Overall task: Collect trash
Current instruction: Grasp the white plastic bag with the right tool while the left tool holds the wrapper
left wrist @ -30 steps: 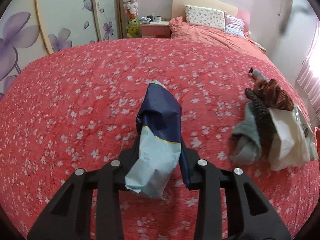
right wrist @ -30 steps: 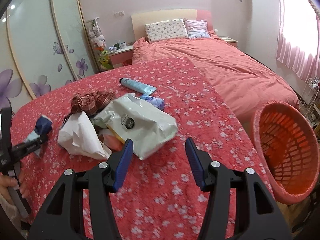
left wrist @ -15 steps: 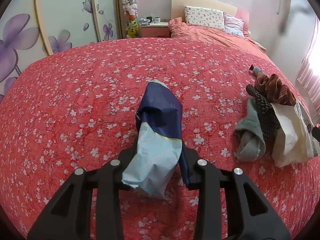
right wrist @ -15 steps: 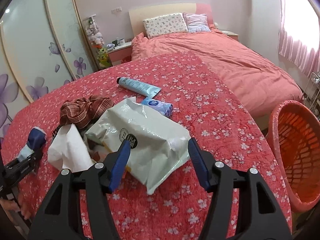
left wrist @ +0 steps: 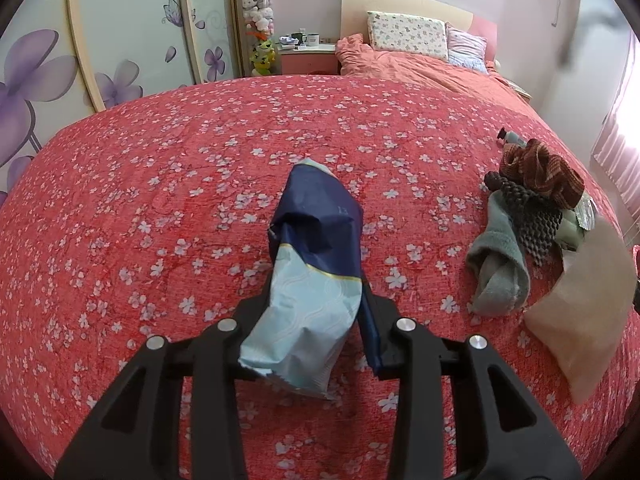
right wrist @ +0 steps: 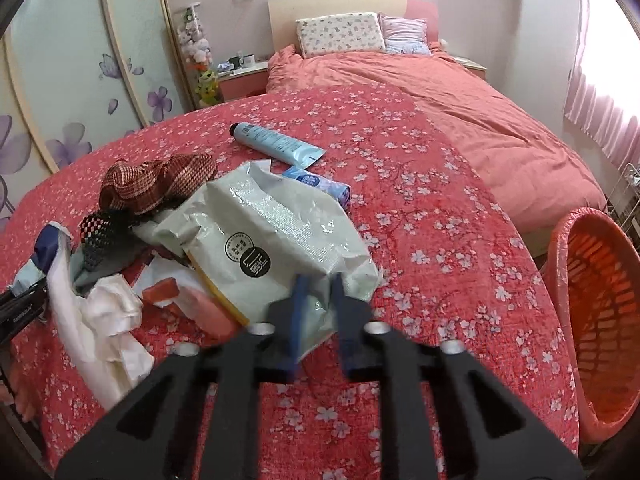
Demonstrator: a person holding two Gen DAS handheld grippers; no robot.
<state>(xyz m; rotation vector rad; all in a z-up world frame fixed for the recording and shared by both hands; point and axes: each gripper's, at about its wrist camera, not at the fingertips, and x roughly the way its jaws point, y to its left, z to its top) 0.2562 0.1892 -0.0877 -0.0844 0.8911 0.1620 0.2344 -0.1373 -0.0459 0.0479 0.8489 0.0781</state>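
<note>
1. Left gripper (left wrist: 316,300) is clamped on a navy/light-blue wrapper (left wrist: 316,264), pinched at mid-body so it stands clear of the floral bedspread (left wrist: 160,208). Looks like a carry hold, not yet dropped.
2. Right gripper (right wrist: 318,300): jaws nearly together around the near corner of the white foil pouch (right wrist: 272,240). Blurred, so I can't tell if the pinch is complete. Probably an edge grab because the pouch is flat and wide.
3. Pouch lies on top of the pile at 11 o'clock from the right gripper. The rest of the trash sits under and beside it.
4. Orange basket (right wrist: 592,320) at 3 o'clock in the right view, off the bed edge; likely the drop target, path to it open.
5. Around, right view: white crumpled bag (right wrist: 100,320) at 9, plaid cloth (right wrist: 156,180) at 11, blue tube (right wrist: 276,146) and small blue tissue pack (right wrist: 320,184) at 12.
6. Risk: pouch touches the orange packet (right wrist: 192,300) underneath, so lifting may drag it along. The clothes are probably not trash.
</note>
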